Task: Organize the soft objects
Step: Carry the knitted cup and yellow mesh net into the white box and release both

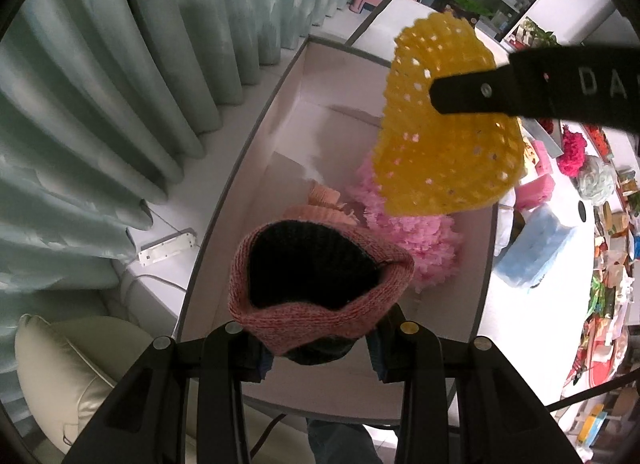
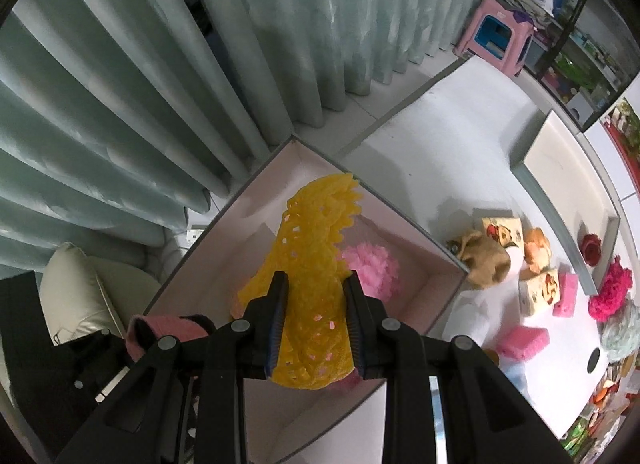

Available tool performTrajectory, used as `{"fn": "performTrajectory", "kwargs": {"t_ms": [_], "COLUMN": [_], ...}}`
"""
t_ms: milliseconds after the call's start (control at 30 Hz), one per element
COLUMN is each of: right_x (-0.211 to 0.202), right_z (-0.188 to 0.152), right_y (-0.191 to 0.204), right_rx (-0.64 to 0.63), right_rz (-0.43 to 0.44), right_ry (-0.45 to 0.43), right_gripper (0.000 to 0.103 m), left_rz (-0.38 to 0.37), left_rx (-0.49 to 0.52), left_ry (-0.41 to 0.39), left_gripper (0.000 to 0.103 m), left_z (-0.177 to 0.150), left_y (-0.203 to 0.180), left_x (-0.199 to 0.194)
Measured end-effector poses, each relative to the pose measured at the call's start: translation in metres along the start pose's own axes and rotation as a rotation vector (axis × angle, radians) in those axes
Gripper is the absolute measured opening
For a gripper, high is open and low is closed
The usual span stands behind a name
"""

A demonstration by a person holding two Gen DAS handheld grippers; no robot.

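My left gripper [image 1: 320,360] is shut on a pink knit hat with a dark lining [image 1: 316,288], held over the near end of an open white box [image 1: 240,168]. My right gripper [image 2: 316,328] is shut on a yellow foam net sleeve [image 2: 312,248] and holds it above the same box [image 2: 256,192]. In the left wrist view the yellow sleeve [image 1: 444,132] hangs from the right gripper's finger [image 1: 480,94]. A pink fluffy pom-pom [image 1: 420,232] and a peach knit piece [image 1: 324,200] lie inside the box. The pom-pom shows in the right wrist view [image 2: 372,264].
On the white table right of the box lie pink sponges [image 2: 522,340], a brown cloth bag [image 2: 484,260], small printed boxes [image 2: 538,292], magenta pom-poms [image 2: 610,288] and a box lid [image 2: 568,168]. A blue pack [image 1: 536,248] lies near the box. Curtains [image 2: 160,64] hang behind.
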State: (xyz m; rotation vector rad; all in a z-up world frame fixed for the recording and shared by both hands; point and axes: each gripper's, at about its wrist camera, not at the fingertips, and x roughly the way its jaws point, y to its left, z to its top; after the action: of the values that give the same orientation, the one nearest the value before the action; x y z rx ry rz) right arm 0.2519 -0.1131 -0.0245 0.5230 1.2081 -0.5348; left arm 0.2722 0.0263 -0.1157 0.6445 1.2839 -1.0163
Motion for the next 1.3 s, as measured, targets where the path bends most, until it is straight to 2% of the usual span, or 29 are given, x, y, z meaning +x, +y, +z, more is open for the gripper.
{"fn": "performTrajectory", "kwargs": {"t_ms": [567,1133,1167,1200,1233,1267,1300], "right_x": [0.036,0.054,0.055,0.056,0.057,0.057,0.056], "right_z": [0.013,0.021,0.021,0.021,0.021,0.021,0.021], "right_y": [0.002,0.000,0.000,-0.001,-0.002,-0.003,-0.004], "right_rx": [-0.001,0.000,0.000,0.002,0.003,0.005,0.005], "right_rz": [0.014,0.024,0.026,0.034,0.042,0.046,0.043], "right_ry": [0.071,0.118,0.122,0.126,0.132,0.137,0.140], "right_gripper": [0.030,0.030,0.031,0.033,0.042,0.059,0.069], "left_rz": [0.006,0.048,0.049,0.053,0.063,0.074,0.084], "left_rx": [-0.016,-0.020,-0.018,-0.015,-0.015,-0.015,-0.019], "left_ry": [0.062,0.074,0.076,0.077,0.072,0.063,0.056], "left_gripper": [0.038,0.038,0.042,0.051,0.062,0.068,0.080], "left_z": [0.006,0.008,0.008,0.008,0.007,0.007,0.006], "left_y": [-0.001,-0.003,-0.003,-0.004,-0.005,-0.004,-0.004], "left_x": [0.030,0.043,0.044,0.044,0.044,0.042,0.040]}}
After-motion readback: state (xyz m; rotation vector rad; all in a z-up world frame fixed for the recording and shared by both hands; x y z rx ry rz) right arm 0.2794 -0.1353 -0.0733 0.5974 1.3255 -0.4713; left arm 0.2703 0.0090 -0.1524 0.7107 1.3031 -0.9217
